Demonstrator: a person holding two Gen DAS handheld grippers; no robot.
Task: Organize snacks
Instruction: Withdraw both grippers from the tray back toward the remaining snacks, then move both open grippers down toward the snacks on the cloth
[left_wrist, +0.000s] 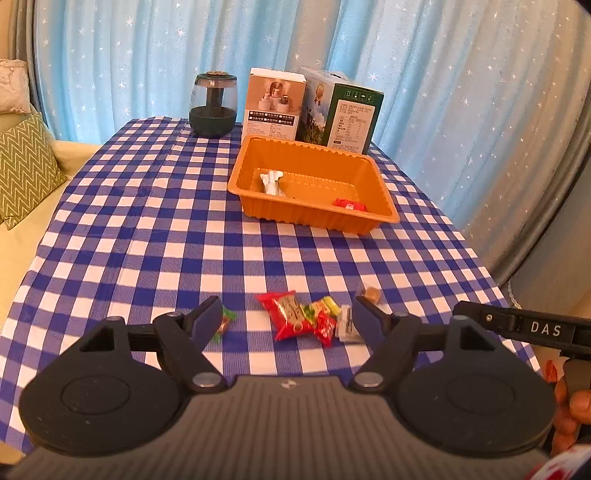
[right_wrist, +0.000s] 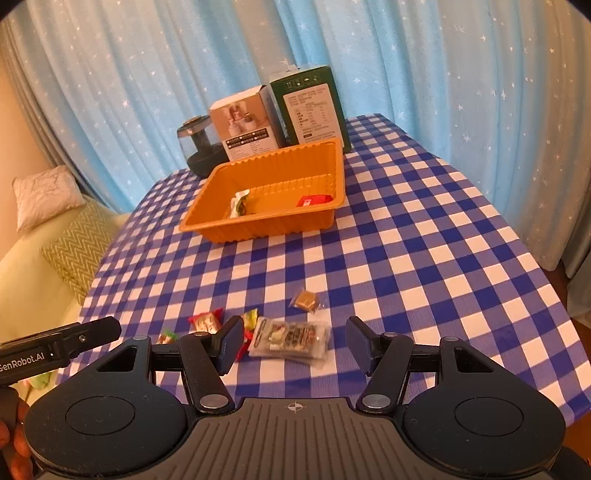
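Note:
An orange tray (left_wrist: 369, 221) (right_wrist: 258, 225) stands mid-table and holds a white-wrapped snack (left_wrist: 271, 181) (right_wrist: 238, 203) and a small red packet (left_wrist: 349, 204) (right_wrist: 314, 199). Loose snacks lie near the front edge: a large red packet (left_wrist: 286, 314) (right_wrist: 205, 319), a green-yellow-red candy (left_wrist: 321, 312), a clear flat packet (right_wrist: 290, 338) (left_wrist: 345, 325), a brown caramel (left_wrist: 371, 294) (right_wrist: 306, 300) and a green candy (left_wrist: 226, 320) (right_wrist: 168, 336). My left gripper (left_wrist: 288, 314) is open and empty, above the red packet. My right gripper (right_wrist: 295, 341) is open and empty, above the clear packet.
At the table's back stand a dark glass jar (left_wrist: 213, 105) (right_wrist: 199, 151), a white box (left_wrist: 275, 103) (right_wrist: 245, 123) and a green box (left_wrist: 340, 110) (right_wrist: 310, 110). A sofa with cushions (left_wrist: 26, 166) lies left. Blue curtains hang behind.

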